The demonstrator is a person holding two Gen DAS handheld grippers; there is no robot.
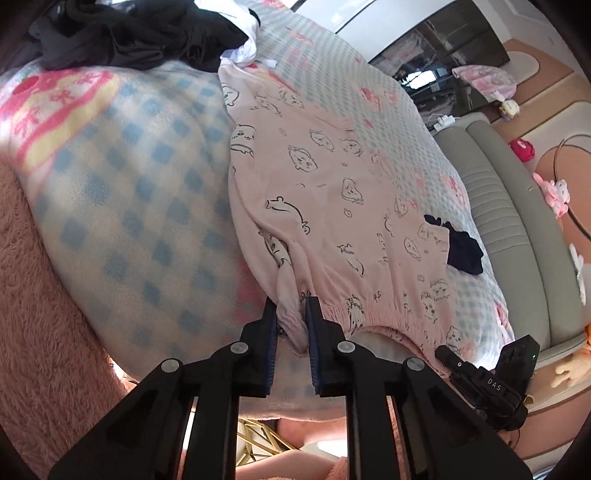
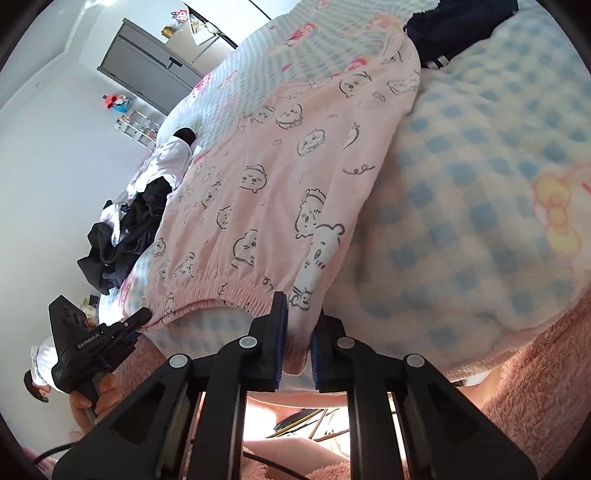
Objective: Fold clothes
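Note:
A pink garment [image 1: 332, 192] printed with cartoon animals lies flat along the bed, its elastic band at the near edge. In the left wrist view my left gripper [image 1: 291, 310] is shut on the bunched left corner of that band. My right gripper [image 1: 445, 354] shows at the band's other end. In the right wrist view the same pink garment [image 2: 266, 192] stretches away, and my right gripper [image 2: 301, 314] is shut on its near right corner. My left gripper [image 2: 142, 315], held by a hand [image 2: 99, 391], pinches the far left corner.
The bed carries a blue checked blanket [image 1: 140, 206] over a fluffy pink cover [image 1: 44, 295]. A pile of black clothes [image 1: 129, 33] and a white garment [image 1: 243, 51] lie beyond the pink one. A small dark item [image 1: 463, 247] rests near the grey headboard [image 1: 498, 206].

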